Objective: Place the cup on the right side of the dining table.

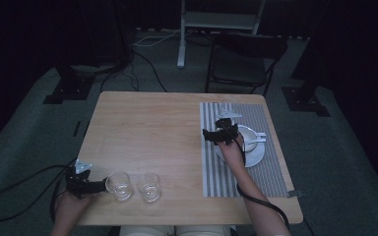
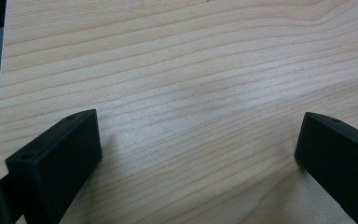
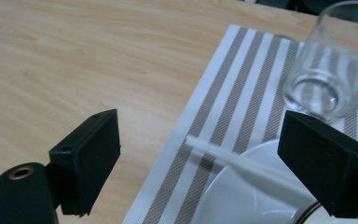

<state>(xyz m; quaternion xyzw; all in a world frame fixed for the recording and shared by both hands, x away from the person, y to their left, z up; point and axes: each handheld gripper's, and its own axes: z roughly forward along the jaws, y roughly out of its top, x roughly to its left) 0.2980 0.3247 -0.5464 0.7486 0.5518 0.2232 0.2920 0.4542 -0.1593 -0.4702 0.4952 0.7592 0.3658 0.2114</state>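
Both tongs gape empty, so I'd slide my left gripper (image 1: 100,186) level toward the nearer glass (image 1: 118,186), straddling its wall before closing gently, while my right gripper (image 1: 207,134) idles above the plate (image 1: 256,156).

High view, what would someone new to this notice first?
Probably the striped placemat on the table's right side, where the right gripper hovers open over a white plate and bowl. Next, two clear glasses near the front edge, beside the open left gripper.
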